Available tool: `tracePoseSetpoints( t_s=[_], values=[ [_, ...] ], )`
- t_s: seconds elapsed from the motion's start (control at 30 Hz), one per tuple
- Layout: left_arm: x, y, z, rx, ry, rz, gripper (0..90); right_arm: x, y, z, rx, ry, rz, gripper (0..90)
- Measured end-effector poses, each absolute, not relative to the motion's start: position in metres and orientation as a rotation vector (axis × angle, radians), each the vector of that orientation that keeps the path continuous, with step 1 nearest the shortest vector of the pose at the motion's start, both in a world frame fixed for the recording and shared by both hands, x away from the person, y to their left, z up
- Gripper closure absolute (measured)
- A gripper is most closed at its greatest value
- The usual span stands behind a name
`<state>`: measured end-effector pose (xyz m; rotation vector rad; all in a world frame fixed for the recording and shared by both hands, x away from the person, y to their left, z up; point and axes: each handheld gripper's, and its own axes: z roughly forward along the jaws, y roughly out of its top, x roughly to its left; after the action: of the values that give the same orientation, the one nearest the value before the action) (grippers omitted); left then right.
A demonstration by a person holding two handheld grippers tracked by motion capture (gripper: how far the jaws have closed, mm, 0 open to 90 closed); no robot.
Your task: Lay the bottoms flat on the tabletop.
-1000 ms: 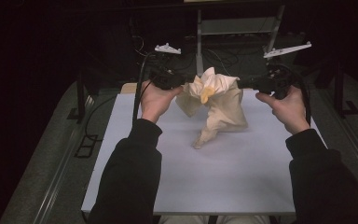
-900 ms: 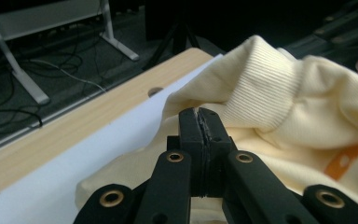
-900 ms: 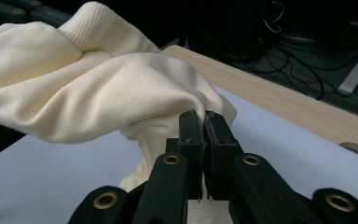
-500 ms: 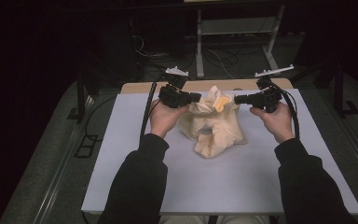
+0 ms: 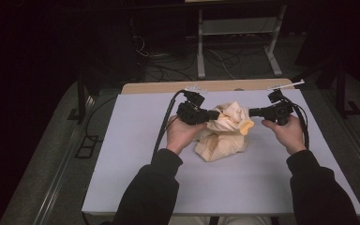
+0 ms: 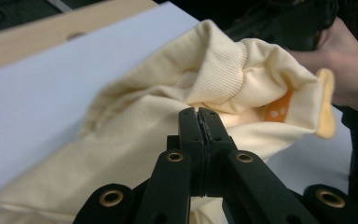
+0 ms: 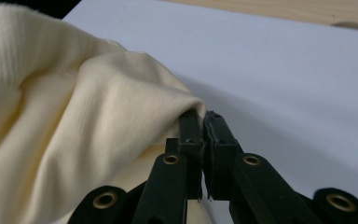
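A person seated at a worktop covered by a pale lavender sheet holds a cream-yellow garment between two hand-held grippers. The left gripper has its jaws pressed together on a fold of the cloth at the garment's left upper edge; in the left gripper view the jaws meet with fabric pinched between them, just below a ribbed cuff or hem that bunches above. The right gripper bites the garment's opposite upper edge, and in the right gripper view its jaws are clamped on a small peak of the knit cloth.

The garment sits near the middle of the worktop, toward the far side, its lower part crumpled on the sheet while its upper part is drawn between the two grippers. A deeper yellow patch shows on the garment just below the right gripper, and an orange tag with small white dots peeks from inside the folds in the left gripper view. The left hand lies against the garment's left side; the right hand is to the garment's right, clear of the cloth. A strip of bare wood edges the worktop beyond the garment, and black cables trail from the grippers.
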<state>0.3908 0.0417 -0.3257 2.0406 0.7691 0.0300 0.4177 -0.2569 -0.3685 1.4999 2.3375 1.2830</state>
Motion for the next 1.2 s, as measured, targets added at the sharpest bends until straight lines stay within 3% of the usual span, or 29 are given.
tracePoseSetpoints(
  t_s=[0.3,0.4,0.73,1.2],
  values=[
    [0.388,0.03,-0.352,2.051,0.793,-0.029,88.0,0.415,-0.269,-0.389,1.56,2.358,1.237,84.7],
    [0.387,0.029,-0.359,2.054,0.797,-0.041,88.0,0.41,-0.275,-0.396,1.617,2.314,1.186,73.3],
    [0.386,0.025,-0.373,2.055,0.812,-0.072,88.0,0.396,-0.283,-0.385,1.587,2.27,1.257,49.2],
    [0.379,0.023,-0.39,2.065,0.821,-0.104,88.0,0.392,-0.252,-0.364,1.44,2.363,1.354,38.6]
  ],
)
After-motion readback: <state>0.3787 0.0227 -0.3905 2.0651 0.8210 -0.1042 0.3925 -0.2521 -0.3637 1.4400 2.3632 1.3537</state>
